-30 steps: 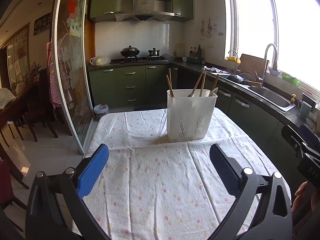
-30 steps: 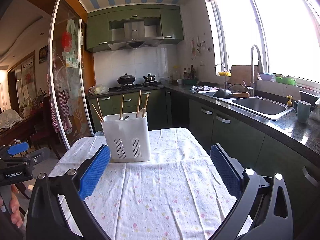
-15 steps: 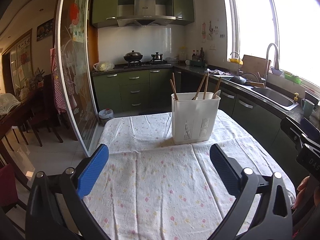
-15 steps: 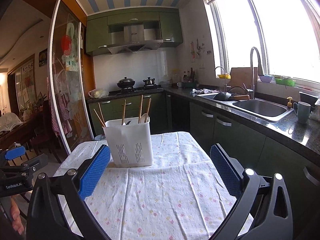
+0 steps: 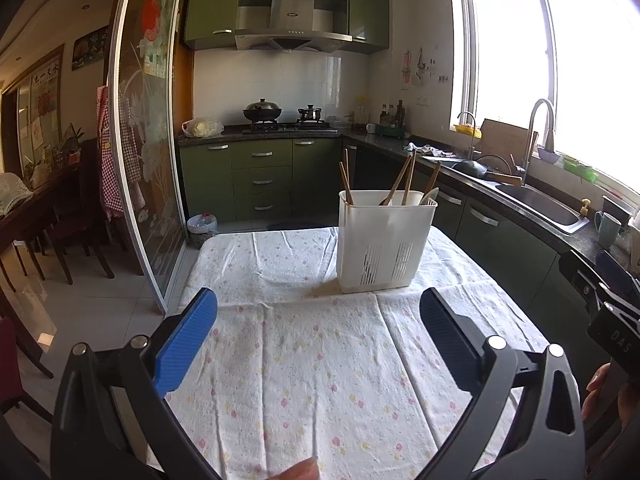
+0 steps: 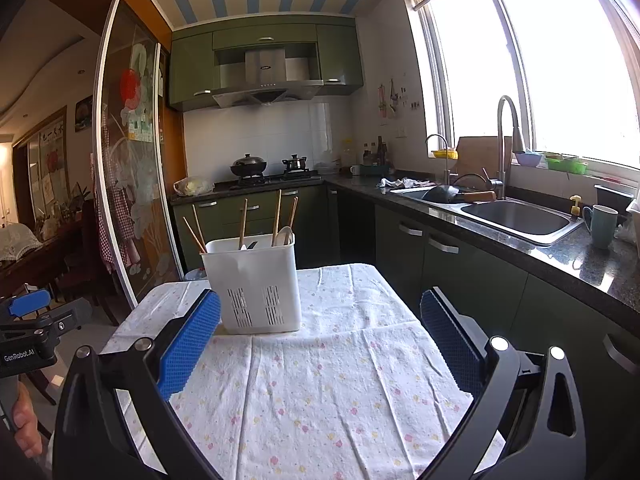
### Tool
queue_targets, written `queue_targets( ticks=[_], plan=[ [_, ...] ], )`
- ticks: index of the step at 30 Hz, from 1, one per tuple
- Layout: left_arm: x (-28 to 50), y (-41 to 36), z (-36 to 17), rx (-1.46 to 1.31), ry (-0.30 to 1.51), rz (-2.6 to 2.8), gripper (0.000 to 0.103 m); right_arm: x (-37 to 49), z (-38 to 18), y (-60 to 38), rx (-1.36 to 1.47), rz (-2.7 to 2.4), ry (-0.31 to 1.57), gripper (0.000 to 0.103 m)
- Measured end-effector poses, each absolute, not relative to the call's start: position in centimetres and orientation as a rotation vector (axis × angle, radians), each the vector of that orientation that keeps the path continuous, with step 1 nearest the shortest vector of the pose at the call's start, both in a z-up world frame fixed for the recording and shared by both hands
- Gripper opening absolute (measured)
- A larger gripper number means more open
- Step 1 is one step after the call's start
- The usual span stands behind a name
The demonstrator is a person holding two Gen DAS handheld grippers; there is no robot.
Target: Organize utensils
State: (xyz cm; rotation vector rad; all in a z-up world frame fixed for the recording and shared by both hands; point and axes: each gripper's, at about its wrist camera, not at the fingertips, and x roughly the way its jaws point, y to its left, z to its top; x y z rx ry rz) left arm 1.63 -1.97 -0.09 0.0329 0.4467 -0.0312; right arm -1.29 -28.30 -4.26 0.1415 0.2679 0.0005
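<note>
Standing toward the far side of my cloth-covered worktop (image 5: 320,380), one white utensil holder (image 5: 386,244) carries five wooden chopsticks (image 5: 408,178) and one pale spoon (image 5: 429,196). My left hand-held gripper (image 5: 319,312) and right hand-held gripper (image 6: 320,312) both gape wide, holding nothing.

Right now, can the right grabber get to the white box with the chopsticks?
Probably yes. The right gripper is open, and only bare tablecloth lies between it and the white utensil holder, which stands a little to its left.

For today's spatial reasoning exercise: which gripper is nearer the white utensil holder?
Right. The right gripper has its left pad beside the utensil holder; the left gripper hangs further back.
</note>
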Motion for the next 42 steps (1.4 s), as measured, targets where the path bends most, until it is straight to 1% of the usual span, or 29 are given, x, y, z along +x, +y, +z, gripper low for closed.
queue_targets(
  ticks=[4, 42],
  plan=[
    [1.13, -2.23, 0.09, 0.065, 0.417, 0.018, 0.096, -1.25, -4.23, -28.20, 0.140, 0.006, 0.267, 0.099],
    [1.03, -2.26, 0.35, 0.038, 0.441, -0.072, 0.096, -1.09, -4.43, -28.18, 0.133, 0.002, 0.279, 0.099]
  ],
)
